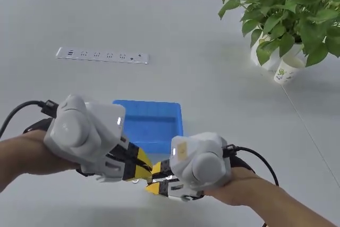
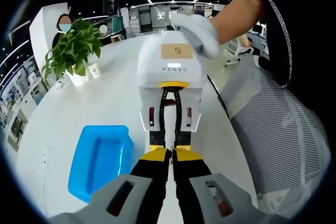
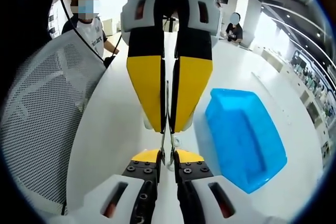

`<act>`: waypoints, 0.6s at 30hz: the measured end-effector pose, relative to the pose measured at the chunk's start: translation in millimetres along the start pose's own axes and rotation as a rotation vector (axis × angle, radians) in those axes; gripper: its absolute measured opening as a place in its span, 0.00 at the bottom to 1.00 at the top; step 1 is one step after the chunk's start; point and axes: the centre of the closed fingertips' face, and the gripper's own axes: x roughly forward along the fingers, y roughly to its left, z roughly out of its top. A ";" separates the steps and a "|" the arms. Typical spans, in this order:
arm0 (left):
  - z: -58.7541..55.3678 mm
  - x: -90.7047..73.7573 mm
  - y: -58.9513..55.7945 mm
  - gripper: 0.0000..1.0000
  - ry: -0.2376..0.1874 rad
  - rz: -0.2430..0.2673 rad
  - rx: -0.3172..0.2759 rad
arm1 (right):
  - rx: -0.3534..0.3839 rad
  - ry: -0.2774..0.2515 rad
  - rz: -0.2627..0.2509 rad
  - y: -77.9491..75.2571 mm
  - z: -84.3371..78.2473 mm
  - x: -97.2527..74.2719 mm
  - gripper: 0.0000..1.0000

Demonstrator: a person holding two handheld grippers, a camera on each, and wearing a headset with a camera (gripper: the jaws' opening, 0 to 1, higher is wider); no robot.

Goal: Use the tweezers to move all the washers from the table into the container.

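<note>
both tongs pinched narrow, tip to tip: left tongs (image 2: 171,155) and right tongs (image 3: 167,157) share the tweezers (image 3: 167,140), i reckon to square my grip; container (image 1: 149,123) waits at twelve o'clock.

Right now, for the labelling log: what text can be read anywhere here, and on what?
"XENSE": on the white housing of the right gripper.
The tan square sticker above it: mark too blurred to read.
The white paper cup: print too small to read.
The white power strip: markings too small to read.
</note>
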 end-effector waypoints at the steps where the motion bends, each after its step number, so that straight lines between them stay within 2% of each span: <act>1: -0.1 0.2 0.3 0.07 -0.001 -0.003 -0.001 | 0.001 0.000 -0.001 -0.5 -0.3 0.2 0.12; 18: 3.5 5.5 8.8 0.07 -0.021 -0.031 -0.033 | 0.033 -0.001 -0.003 -2.4 -5.7 -0.1 0.15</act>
